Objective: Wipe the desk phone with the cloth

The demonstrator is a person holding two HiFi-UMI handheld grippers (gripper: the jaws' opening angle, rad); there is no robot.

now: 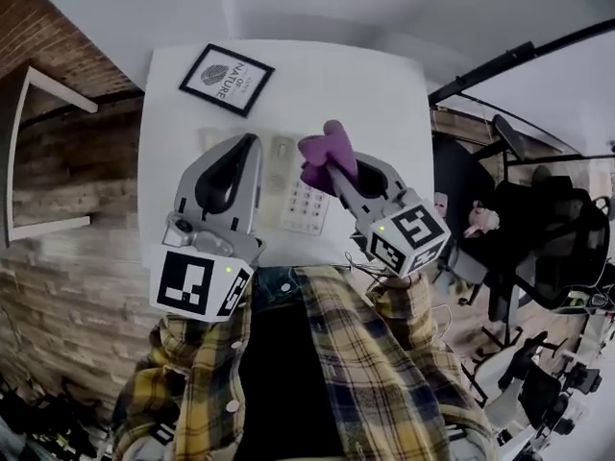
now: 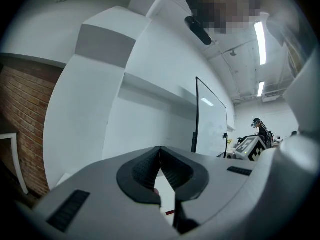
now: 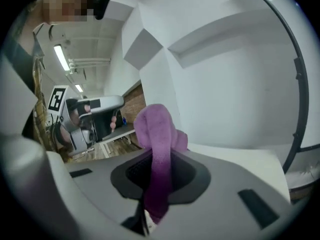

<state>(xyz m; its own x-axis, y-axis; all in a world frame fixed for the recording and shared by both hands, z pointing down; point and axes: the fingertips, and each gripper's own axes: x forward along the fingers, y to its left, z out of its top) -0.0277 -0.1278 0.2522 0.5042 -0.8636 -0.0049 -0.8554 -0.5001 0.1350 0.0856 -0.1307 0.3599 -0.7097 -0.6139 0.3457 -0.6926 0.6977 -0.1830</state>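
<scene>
right gripper pinched the cloth; left gripper was closed, empty. the cloth needed flat contact with the desk phone at six o'clock.

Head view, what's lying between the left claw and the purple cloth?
The desk phone lies there on the white table, between the left claw and the cloth pinched in the right claw. The head view shows it.

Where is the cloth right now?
The purple cloth is pinched between the jaws of the right gripper; in the head view it sits mid-frame, overlapping the upper right of the desk phone.
</scene>
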